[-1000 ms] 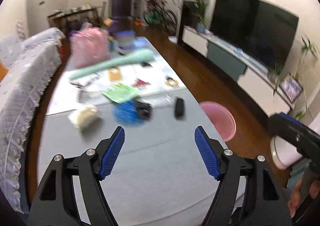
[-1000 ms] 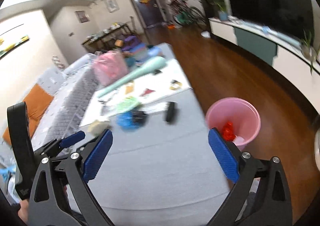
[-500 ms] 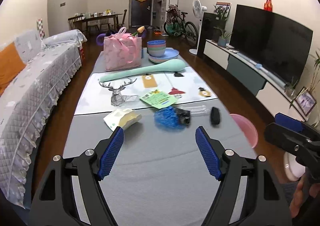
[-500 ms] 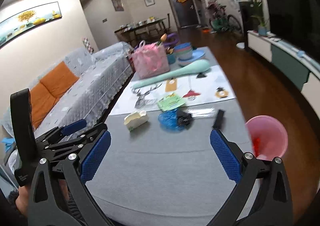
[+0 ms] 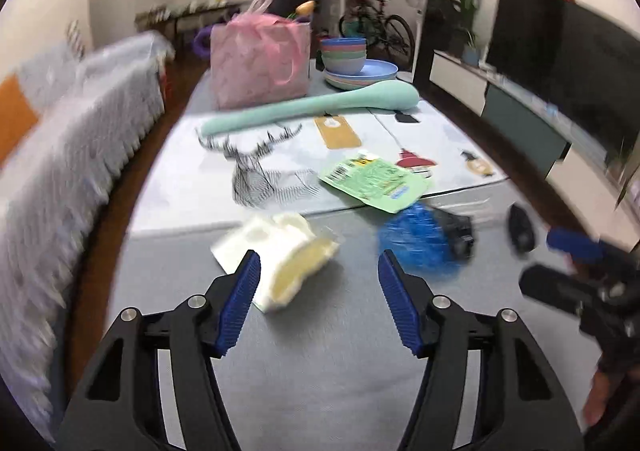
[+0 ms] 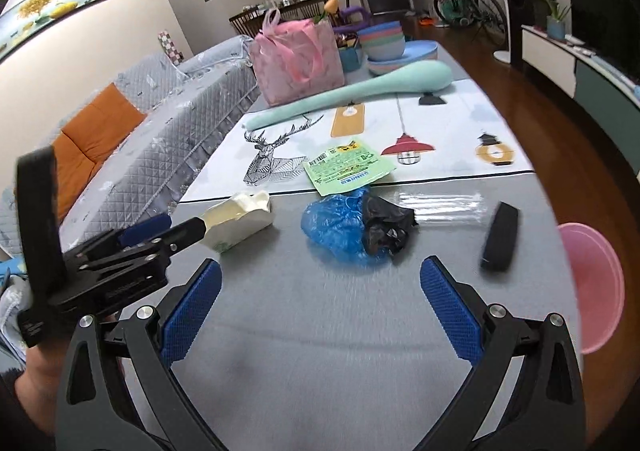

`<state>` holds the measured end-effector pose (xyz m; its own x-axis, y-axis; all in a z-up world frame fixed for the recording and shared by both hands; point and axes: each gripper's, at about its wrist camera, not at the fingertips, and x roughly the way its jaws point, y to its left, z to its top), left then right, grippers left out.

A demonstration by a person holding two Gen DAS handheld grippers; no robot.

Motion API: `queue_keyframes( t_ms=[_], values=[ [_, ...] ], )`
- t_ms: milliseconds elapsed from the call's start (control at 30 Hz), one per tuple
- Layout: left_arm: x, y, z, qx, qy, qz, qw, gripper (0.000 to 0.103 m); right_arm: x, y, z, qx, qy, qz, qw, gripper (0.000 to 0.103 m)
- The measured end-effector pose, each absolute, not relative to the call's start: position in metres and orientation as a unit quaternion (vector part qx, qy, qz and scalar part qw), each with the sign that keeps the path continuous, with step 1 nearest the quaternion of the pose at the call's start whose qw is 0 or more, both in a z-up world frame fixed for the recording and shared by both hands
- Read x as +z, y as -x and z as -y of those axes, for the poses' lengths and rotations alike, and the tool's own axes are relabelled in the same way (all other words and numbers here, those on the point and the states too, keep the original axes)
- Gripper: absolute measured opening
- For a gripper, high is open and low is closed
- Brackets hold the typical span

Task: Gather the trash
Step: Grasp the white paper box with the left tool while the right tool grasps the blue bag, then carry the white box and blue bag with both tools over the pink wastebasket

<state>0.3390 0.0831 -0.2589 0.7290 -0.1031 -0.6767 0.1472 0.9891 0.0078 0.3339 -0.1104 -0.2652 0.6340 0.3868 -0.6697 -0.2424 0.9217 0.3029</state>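
Trash lies on a grey table (image 6: pixel 320 331): a cream-and-white crumpled pack (image 5: pixel 280 251) (image 6: pixel 240 219), a blue plastic wad (image 5: pixel 416 243) (image 6: pixel 340 227) with a black bag (image 6: pixel 384 227) against it, a green packet (image 6: pixel 348 167) and a clear wrapper (image 6: pixel 440 203). My left gripper (image 5: pixel 318 283) (image 6: pixel 160 231) is low over the table with its jaws closing. Its tips reach the near end of the pack, and the pads do not press on it. My right gripper (image 6: pixel 320 303) (image 5: pixel 580 251) is open and empty, just short of the blue wad.
A pink bin (image 6: pixel 596 283) stands on the floor off the table's right edge. A black bar-shaped object (image 6: pixel 500 235) lies near that edge. Farther back are a printed mat (image 6: pixel 440 131), a long mint pillow (image 6: pixel 360 91), a pink bag (image 6: pixel 300 55) and stacked bowls (image 6: pixel 384 39). A sofa (image 6: pixel 140 147) runs along the left.
Both grippers have moved forward and down toward the trash, which now looks larger and closer. The left gripper's jaws stand narrower than before.
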Motion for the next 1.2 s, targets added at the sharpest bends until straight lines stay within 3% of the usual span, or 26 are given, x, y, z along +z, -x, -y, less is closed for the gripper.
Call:
queue_keyframes(
  t_ms=[67, 167, 367, 400, 500, 600, 667, 733, 967, 1200],
  values=[
    [-0.261, -0.346, -0.091, -0.062, -0.025, -0.363, 0.929, 0.061, -0.275, -0.35, 0.101, 0.182, -0.09, -0.387, 0.899, 0.097],
    [-0.266, -0.359, -0.104, -0.068, 0.011, -0.38, 0.923, 0.072, -0.284, -0.369, 0.078, 0.208, -0.066, -0.381, 0.898, 0.097],
    [-0.289, -0.38, -0.123, -0.052, 0.024, -0.403, 0.913, 0.07, -0.304, -0.404, 0.039, 0.24, -0.038, -0.38, 0.893, 0.094],
    [-0.291, -0.382, -0.125, -0.059, 0.029, -0.405, 0.912, 0.065, -0.309, -0.409, 0.036, 0.238, -0.033, -0.384, 0.892, 0.091],
    [-0.298, -0.387, -0.125, -0.103, 0.057, -0.423, 0.898, 0.021, -0.327, -0.418, 0.033, 0.235, -0.018, -0.405, 0.884, 0.081],
    [-0.299, -0.385, -0.118, -0.149, 0.064, -0.441, 0.883, 0.012, -0.348, -0.425, 0.034, 0.237, -0.013, -0.435, 0.868, 0.051],
    [-0.299, -0.383, -0.117, -0.164, 0.074, -0.447, 0.876, 0.008, -0.351, -0.423, 0.027, 0.245, 0.024, -0.442, 0.863, 0.003],
    [-0.297, -0.384, -0.124, -0.175, 0.117, -0.45, 0.868, 0.004, -0.348, -0.422, 0.027, 0.247, 0.032, -0.448, 0.859, 0.002],
    [-0.282, -0.367, -0.145, -0.186, 0.224, -0.432, 0.854, 0.003, -0.302, -0.398, 0.041, 0.245, -0.002, -0.435, 0.866, 0.001],
    [-0.253, -0.323, -0.134, -0.173, 0.191, -0.414, 0.873, 0.002, -0.263, -0.353, 0.043, 0.248, -0.008, -0.419, 0.873, 0.001]
  ],
)
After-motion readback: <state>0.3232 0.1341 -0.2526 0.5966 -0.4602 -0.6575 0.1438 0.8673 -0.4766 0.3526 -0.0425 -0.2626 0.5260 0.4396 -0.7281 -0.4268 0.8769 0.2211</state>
